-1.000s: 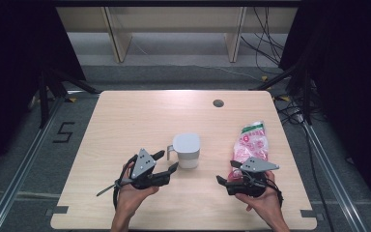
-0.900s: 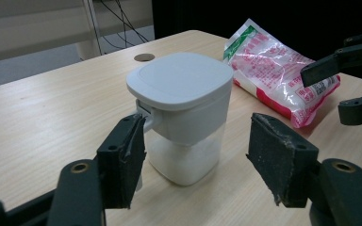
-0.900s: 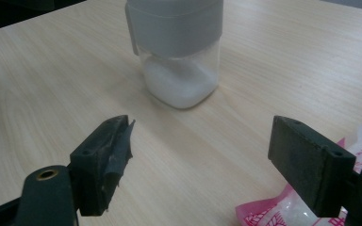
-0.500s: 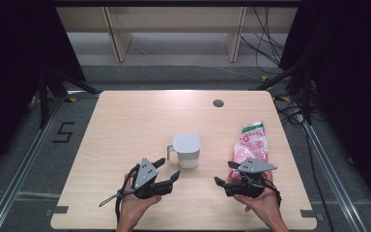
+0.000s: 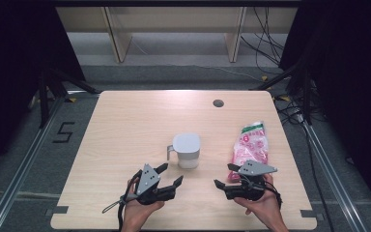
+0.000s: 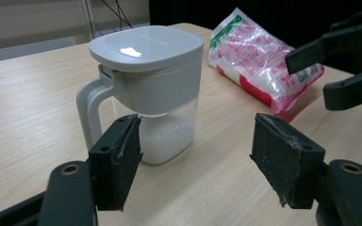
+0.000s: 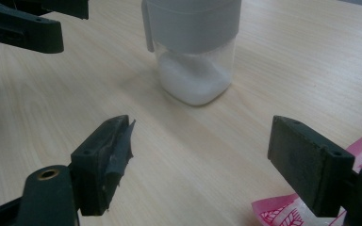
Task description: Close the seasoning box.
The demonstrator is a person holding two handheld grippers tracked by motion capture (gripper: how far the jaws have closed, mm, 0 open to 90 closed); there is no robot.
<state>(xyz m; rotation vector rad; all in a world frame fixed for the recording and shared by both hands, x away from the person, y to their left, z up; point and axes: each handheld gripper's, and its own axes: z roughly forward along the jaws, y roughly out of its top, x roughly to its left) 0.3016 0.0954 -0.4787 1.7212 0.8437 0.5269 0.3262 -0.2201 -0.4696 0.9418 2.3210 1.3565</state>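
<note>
A pale wood-grain tabletop (image 5: 125, 125) with rounded corners is seen from above. Near its middle stands one small container (image 5: 187, 150): a clear, squarish body with rounded edges, holding a low heap of white granules, topped by a smooth matte grey lid and fitted with a looped grey handle on its left side. To the right of it, apart from it, lies one soft plastic bag (image 5: 250, 146), glossy and crinkled, printed in pink and white with a green band at its far end.

Two hand-held grippers are held over the near part of the tabletop (one in each of the person's hands). The left gripper (image 5: 168, 174) is placed just near and left of the container; its two black fingers, faced with worn, rough rubber pads, have just been opening and are spread wide with nothing between them. In the left gripper view the container is seen just beyond the left finger (image 6: 117, 160), not touched. The right gripper (image 5: 225, 175) is set at the near end of the bag; its fingers are released too, with bare tabletop between them, and a corner of the pink bag lies beside the right finger (image 7: 311, 162).
</note>
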